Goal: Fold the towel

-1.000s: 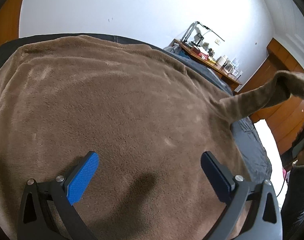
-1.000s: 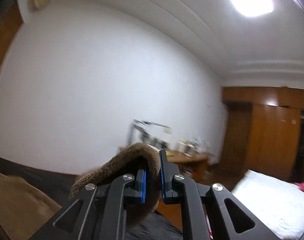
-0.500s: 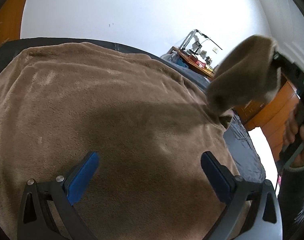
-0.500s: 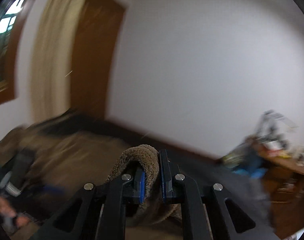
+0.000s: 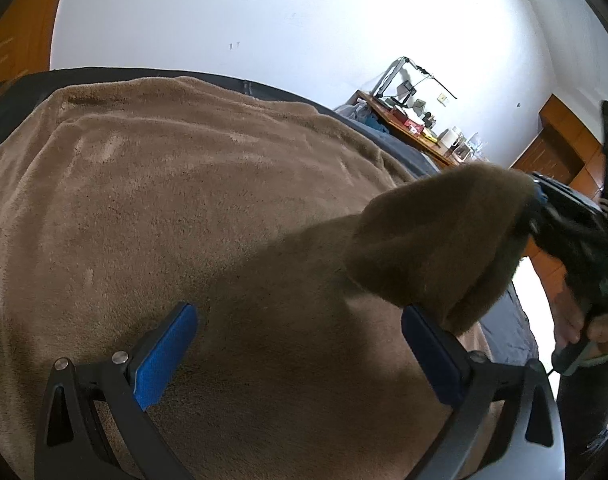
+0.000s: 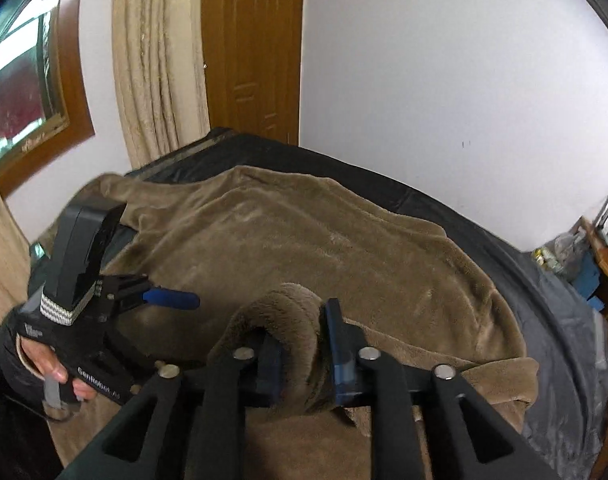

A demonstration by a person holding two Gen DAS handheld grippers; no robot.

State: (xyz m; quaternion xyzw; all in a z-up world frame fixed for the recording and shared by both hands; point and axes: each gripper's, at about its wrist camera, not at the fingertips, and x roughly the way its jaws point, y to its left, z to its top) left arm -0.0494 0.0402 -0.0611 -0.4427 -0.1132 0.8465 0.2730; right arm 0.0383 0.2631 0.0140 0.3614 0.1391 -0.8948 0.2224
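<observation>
While right gripper point(image 6: 304, 344) jaws part, towel point(image 6: 295, 316) fold between.

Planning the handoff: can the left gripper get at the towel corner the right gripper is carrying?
Probably yes. The left gripper is open over the towel, and the raised corner hangs near its right finger, nothing between. The right gripper's jaws have just been opening around it.

Over the towel point(image 5: 175, 208), the spread middle lies open and flat. Its lifted corner point(image 5: 444, 240), between the right gripper's point(image 6: 304, 344) just-opening jaws, blocks the left gripper's point(image 5: 299, 344) right side.
</observation>
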